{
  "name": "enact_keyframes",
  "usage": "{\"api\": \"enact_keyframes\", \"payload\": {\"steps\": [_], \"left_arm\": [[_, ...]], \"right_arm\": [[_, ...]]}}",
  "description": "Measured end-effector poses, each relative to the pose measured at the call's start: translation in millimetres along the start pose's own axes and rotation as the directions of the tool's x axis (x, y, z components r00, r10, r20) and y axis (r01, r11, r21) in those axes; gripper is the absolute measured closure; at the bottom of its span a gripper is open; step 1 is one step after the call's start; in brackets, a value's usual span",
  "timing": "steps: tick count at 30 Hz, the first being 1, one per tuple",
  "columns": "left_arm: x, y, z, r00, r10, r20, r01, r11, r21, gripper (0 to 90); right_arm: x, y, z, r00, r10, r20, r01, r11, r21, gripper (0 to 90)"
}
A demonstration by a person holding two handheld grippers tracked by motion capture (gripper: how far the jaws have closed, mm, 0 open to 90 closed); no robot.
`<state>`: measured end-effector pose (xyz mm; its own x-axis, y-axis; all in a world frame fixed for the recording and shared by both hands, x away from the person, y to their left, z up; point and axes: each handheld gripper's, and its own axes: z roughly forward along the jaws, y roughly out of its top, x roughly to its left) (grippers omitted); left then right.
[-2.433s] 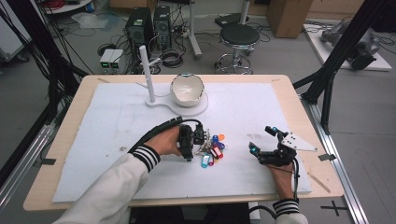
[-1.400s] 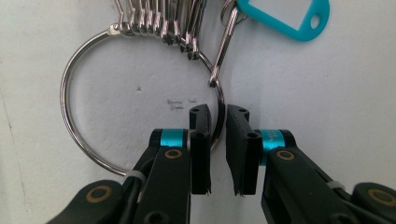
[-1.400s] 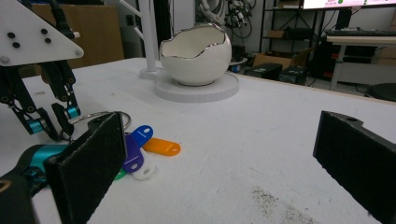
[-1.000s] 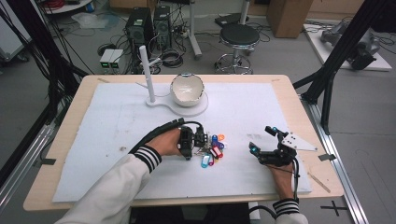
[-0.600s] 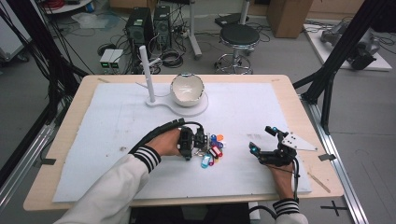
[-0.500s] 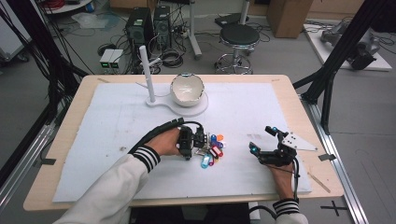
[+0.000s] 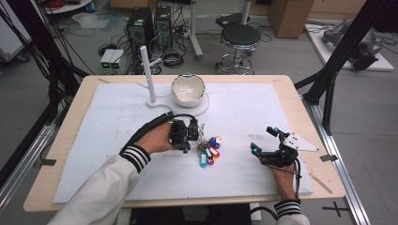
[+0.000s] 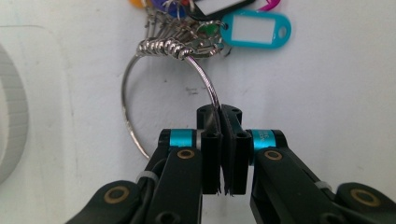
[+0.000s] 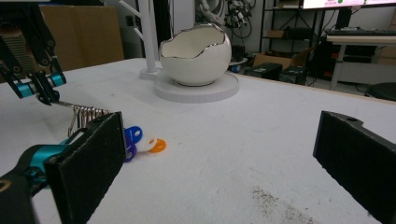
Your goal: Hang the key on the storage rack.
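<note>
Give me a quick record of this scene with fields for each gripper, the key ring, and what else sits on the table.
left gripper: shut on the thin silver wire key ring
right gripper: open, holding nothing
key ring: lies on the white table cover, with coloured plastic key tags bunched on it
nearby: white eggshell-shaped bowl on a round white base, beside a white upright post

Silver wire key ring (image 8: 140,88) carries plastic tags: a teal tag with a white label (image 8: 254,30), blue (image 9: 133,134), white and orange (image 9: 158,145) ones, perhaps purple too. The black left gripper (image 8: 219,116) has teal bands. The white eggshell-shaped bowl (image 7: 187,89) is silver-rimmed. The sleeve cuff (image 7: 135,156) is black-and-white striped.
</note>
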<state>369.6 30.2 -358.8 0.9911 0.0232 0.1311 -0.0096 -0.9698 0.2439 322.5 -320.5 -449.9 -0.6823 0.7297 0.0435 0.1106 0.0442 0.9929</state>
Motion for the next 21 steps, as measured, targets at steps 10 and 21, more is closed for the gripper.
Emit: {"api": "enact_keyframes", "payload": {"steps": [10, 21], "left_arm": [[12.3, -30.8, -36.9, 0.9912, -0.088, -0.099, 0.08, 0.9938, -0.078, 87.4], [21.2, -74.2, -71.2, 0.9664, -0.199, -0.163, 0.167, 0.9675, -0.19, 87.5]], "right_arm": [[0.1, -0.1, 0.2, 1.0, -0.001, 0.0, 0.001, 1.0, -0.002, 2.3], [0.7, -0.1, 0.0, 1.0, 0.001, 0.0, -0.001, 1.0, 0.002, 2.3]]}}
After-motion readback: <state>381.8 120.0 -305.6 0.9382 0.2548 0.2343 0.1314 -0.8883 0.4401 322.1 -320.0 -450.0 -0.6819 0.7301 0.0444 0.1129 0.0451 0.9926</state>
